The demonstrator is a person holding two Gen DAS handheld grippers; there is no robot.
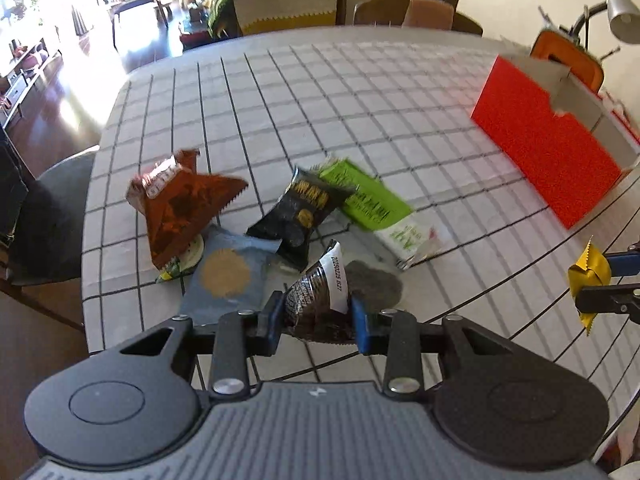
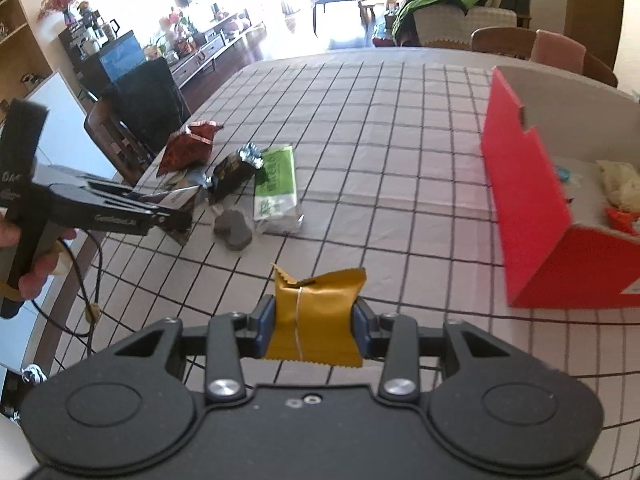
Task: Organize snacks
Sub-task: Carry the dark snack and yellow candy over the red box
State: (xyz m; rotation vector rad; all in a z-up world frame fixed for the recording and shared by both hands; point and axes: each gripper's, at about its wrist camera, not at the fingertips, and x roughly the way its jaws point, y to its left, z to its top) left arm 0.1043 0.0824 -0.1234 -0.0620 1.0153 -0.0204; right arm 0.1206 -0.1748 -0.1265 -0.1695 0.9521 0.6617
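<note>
My left gripper (image 1: 318, 316) is shut on a black-and-silver snack packet (image 1: 316, 292) and holds it just above the table. A pile of snacks lies beyond it: a brown bag (image 1: 180, 204), a blue-grey packet (image 1: 230, 272), a black chip bag (image 1: 306, 210) and a green-and-white packet (image 1: 372, 204). My right gripper (image 2: 314, 320) is shut on a yellow snack packet (image 2: 316, 312), which also shows at the right edge of the left wrist view (image 1: 588, 276). The red box (image 2: 532, 208) stands open at the right with a few snacks inside.
A checked tablecloth (image 2: 380, 128) covers the table. A dark grey flat piece (image 2: 234, 226) lies beside the green packet. Chairs stand around the table, and a desk lamp (image 1: 620, 12) rises behind the box. A hand (image 2: 24, 248) holds the left gripper's handle.
</note>
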